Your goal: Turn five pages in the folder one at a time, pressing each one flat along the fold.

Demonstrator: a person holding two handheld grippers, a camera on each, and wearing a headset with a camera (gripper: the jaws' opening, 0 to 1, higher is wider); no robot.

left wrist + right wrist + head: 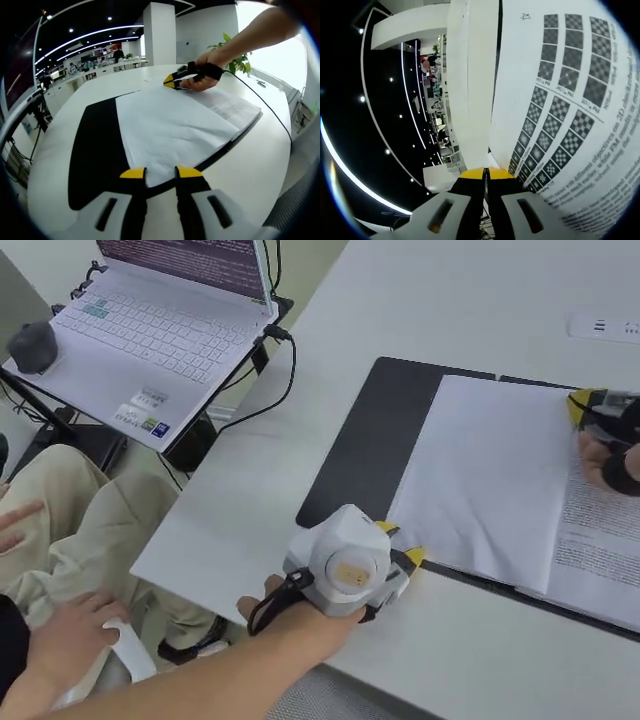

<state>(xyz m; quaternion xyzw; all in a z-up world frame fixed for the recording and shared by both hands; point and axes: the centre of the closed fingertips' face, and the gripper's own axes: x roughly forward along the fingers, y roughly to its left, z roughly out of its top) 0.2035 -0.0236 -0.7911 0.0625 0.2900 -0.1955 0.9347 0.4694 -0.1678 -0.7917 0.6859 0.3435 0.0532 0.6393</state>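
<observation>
Turned pages lie flat on the folder's left half, though their number is unclear. The left gripper is parted at the folder's near edge. The right gripper is closed at its far edge.

The left gripper has a white faceted plastic housing behind its fingers, with a pale orange panel on the back face. Its two black fingers end in yellow tips, and white moulded shoulders with dark slots sit at their base. A black strap loops from the housing back over the hand. The right gripper has the same yellow-tipped black fingers. Behind them a black wrist band circles the wrist, and a thin black cable trails away.
</observation>
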